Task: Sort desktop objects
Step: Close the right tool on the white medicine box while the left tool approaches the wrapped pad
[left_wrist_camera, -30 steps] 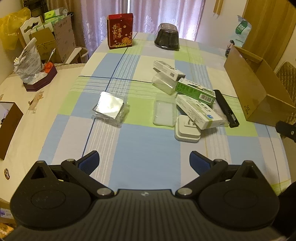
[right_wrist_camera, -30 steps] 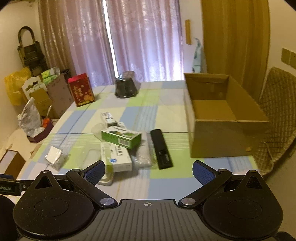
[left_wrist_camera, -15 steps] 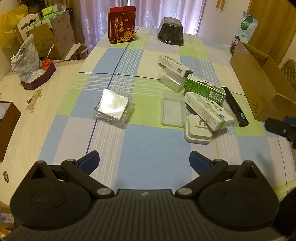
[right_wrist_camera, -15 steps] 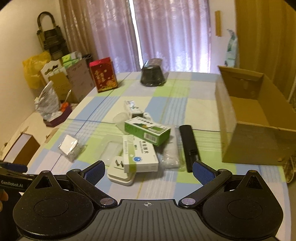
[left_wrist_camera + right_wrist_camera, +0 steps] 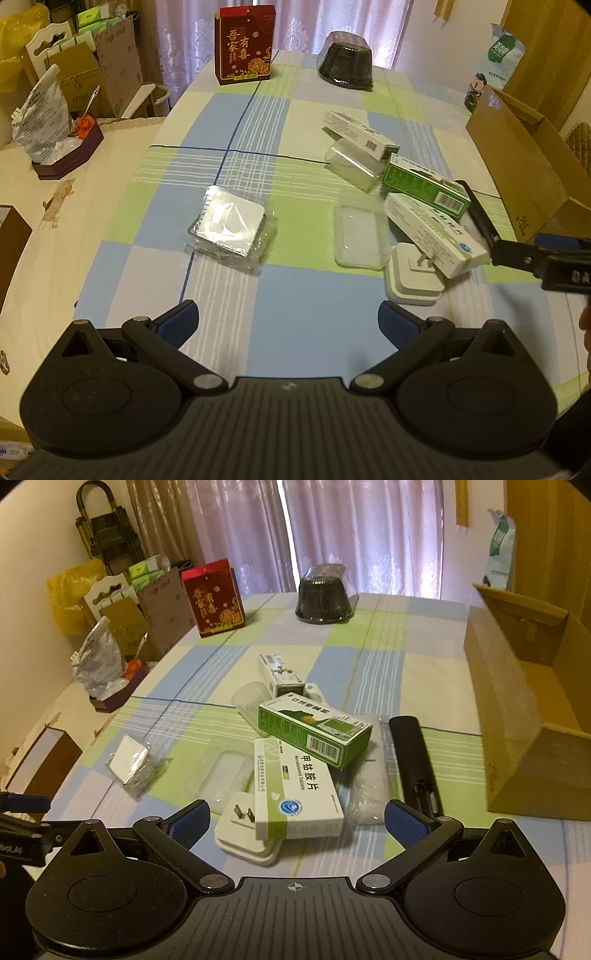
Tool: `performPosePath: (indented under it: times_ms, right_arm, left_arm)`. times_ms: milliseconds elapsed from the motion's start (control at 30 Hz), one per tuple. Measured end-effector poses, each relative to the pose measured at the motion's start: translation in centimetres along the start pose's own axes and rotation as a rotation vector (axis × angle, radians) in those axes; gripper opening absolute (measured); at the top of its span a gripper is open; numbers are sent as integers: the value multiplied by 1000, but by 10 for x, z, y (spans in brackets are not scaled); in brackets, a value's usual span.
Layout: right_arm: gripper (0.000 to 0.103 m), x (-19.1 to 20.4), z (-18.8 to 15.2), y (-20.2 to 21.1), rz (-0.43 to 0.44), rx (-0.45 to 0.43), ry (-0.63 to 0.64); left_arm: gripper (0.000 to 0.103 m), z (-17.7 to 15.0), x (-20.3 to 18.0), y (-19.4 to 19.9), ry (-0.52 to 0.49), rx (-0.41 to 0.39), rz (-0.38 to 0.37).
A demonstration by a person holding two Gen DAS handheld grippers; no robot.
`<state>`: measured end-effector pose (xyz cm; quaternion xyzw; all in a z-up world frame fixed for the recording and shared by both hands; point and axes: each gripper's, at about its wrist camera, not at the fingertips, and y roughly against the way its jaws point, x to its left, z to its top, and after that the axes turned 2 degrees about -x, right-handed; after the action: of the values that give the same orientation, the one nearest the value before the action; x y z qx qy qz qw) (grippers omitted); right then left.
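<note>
Gaping empty, both claws (image 5: pixel 288 321) (image 5: pixel 297 819) face white-green medicine box (image 5: pixel 295 786) atop plug.

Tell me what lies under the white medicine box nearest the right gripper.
The white medicine box rests partly on a white plug adapter, whose two prongs show beside it. Its far end sits under the green box. Whatever lies beneath its middle is covered.

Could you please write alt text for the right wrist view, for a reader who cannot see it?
The open right claw hovers over a checked tablecloth, just short of a white medicine box lying on a white plug adapter. A green medicine box and a black remote lie beyond, with an open cardboard box at right.
</note>
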<state>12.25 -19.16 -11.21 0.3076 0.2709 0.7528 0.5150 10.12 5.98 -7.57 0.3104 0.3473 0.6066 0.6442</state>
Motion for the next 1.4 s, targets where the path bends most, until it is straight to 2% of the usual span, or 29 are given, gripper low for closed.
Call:
performPosePath:
  times_ms: [433, 467, 500, 533, 867, 900, 933, 1133, 1267, 1400]
  right_arm:
    - [102, -16, 18, -65, 42, 76, -24]
    - [101, -17, 18, -69, 45, 85, -26]
    - [91, -18, 18, -72, 48, 94, -27]
    - [86, -19, 18, -76, 51, 103, -29]
    - [86, -27, 17, -92, 54, 131, -59]
    - [84, -27, 17, -93, 55, 135, -65]
    - [77, -27, 17, -94, 55, 139, -71]
    - [71, -26, 19, -95, 58, 155, -75]
    - [70, -26, 20, -91, 63, 148, -86]
    - [70, -28, 20, -84, 76, 145, -124]
  left_arm:
    - [102, 8, 10, -31, -4, 6, -7]
    - [102, 9, 11, -33, -5, 6, -7]
    - [101, 10, 12, -35, -5, 5, -8]
    - [101, 11, 13, -37, -3, 4, -8]
    - [102, 24, 23, -53, -35, -33, 3]
    - [101, 26, 25, -55, -37, -35, 6]
    - [101, 27, 27, -57, -38, -38, 9]
    - [102, 37, 35, -70, -39, -42, 17]
    - [102, 44, 37, -87, -101, -31, 34]
    - [102, 47, 40, -108, -206, -1, 39]
